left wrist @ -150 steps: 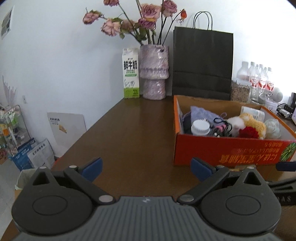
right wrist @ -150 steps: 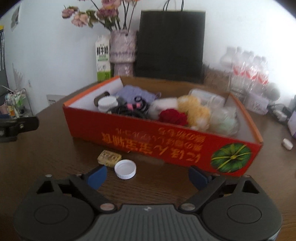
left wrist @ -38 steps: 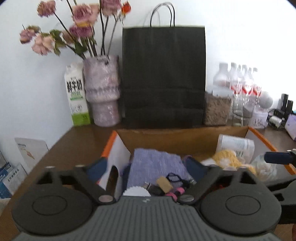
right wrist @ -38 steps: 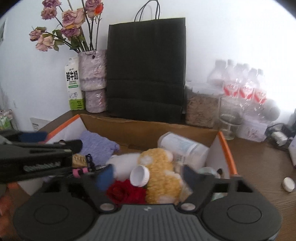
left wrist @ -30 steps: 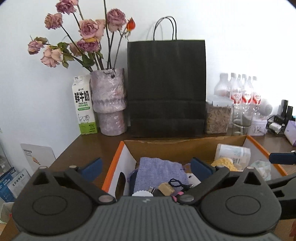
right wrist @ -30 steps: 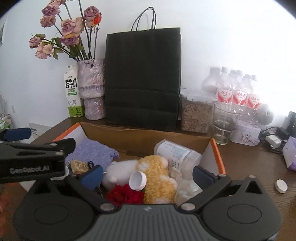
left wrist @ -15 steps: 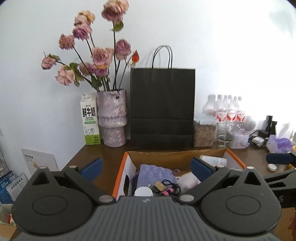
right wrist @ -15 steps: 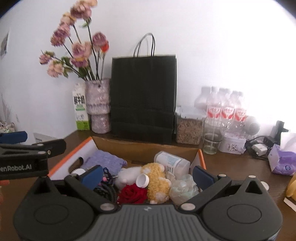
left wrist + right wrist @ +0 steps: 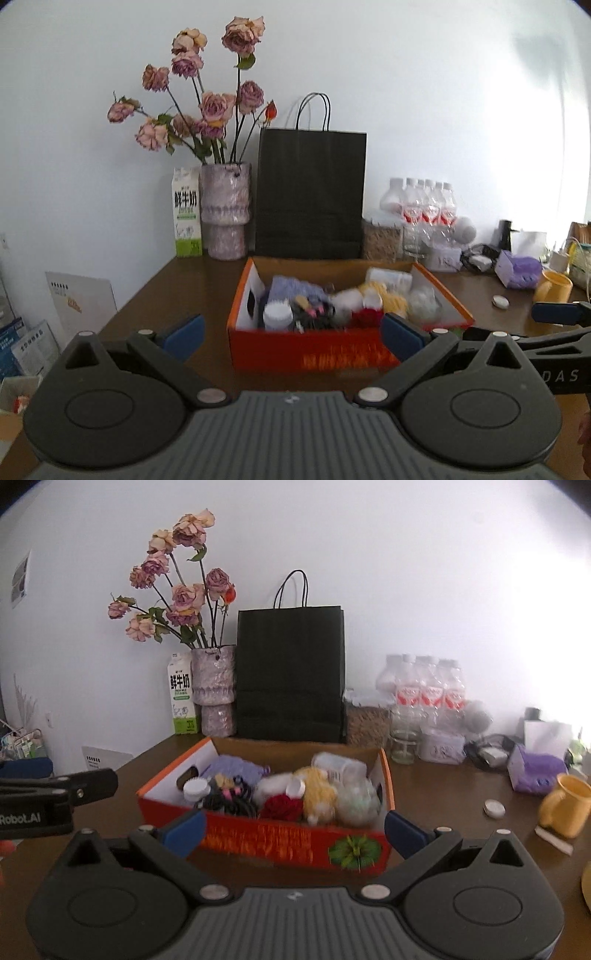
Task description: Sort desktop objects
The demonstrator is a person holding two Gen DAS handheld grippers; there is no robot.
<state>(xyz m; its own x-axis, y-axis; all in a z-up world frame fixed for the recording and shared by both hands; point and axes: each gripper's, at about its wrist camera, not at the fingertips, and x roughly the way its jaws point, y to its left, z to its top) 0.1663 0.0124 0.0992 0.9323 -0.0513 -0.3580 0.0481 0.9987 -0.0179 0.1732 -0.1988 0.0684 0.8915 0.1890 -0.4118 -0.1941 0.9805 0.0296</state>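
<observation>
Orange box (image 9: 258,840) rim between spread, empty right claw (image 9: 293,829) tips.

A plain white wall (image 9: 424,92) fills the upper view, washed out by strong light from about 3 o'clock. A dark brown wooden table (image 9: 177,295) runs up against it. At 12 o'clock a black bag (image 9: 310,195) stands at the wall, with a vase (image 9: 224,210) of dried roses and a milk carton (image 9: 187,212) toward 11 o'clock. Water bottles (image 9: 424,206) cluster at 1 o'clock.
</observation>
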